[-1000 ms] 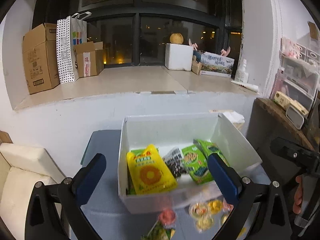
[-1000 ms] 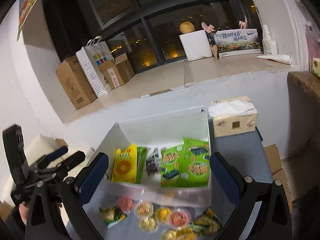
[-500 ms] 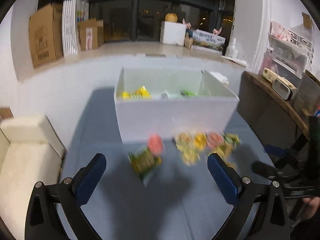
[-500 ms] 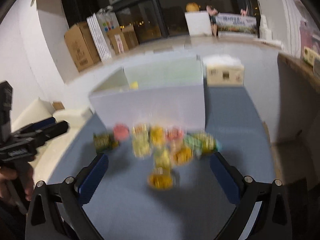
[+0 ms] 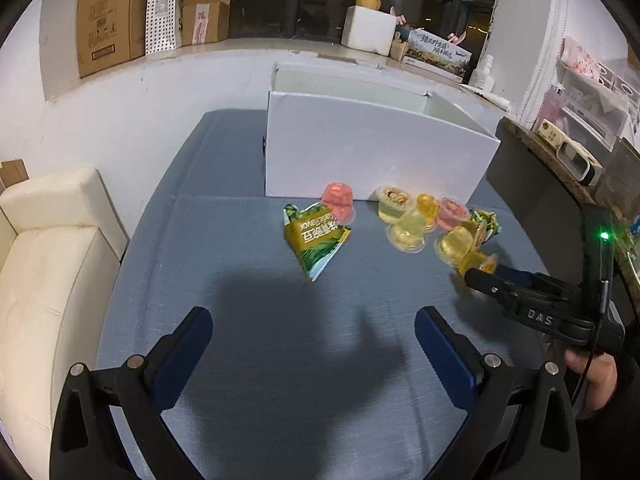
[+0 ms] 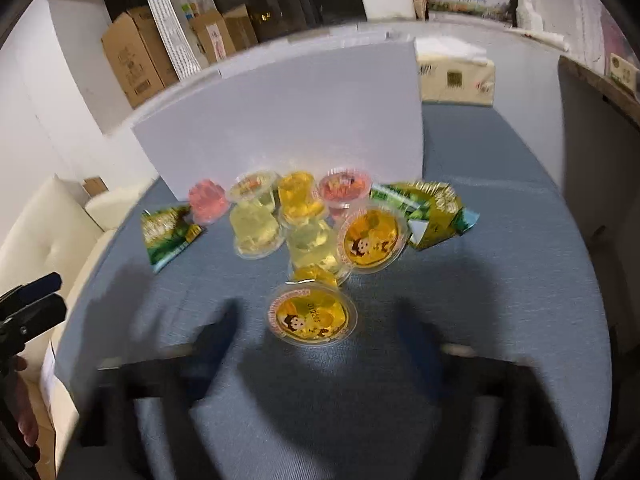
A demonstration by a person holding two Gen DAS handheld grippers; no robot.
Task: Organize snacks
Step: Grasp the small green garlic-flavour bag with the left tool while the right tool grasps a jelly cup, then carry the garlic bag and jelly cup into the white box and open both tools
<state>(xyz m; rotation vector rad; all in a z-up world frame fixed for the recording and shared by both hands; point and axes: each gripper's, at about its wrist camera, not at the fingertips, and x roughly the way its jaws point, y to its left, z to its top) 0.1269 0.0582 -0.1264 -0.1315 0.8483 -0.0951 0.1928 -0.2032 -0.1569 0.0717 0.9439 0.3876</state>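
Jelly cups (image 6: 296,220) sat before white box (image 5: 372,152); left gripper (image 5: 312,344) jaws wide, empty; right gripper (image 6: 316,344) jaws (blurred) just closing, nothing clamped

A lived-in room of a home: a cream sofa (image 5: 48,264) stands left of the blue-clothed bench (image 5: 240,320), cardboard boxes (image 5: 110,20) crowd the far window ledge (image 5: 248,46) before dark panes, and clear storage drawers (image 5: 588,92) sit far right.

The left hand-held gripper (image 5: 312,344) has black arms with silver screws and blue finger pads (image 5: 182,354).
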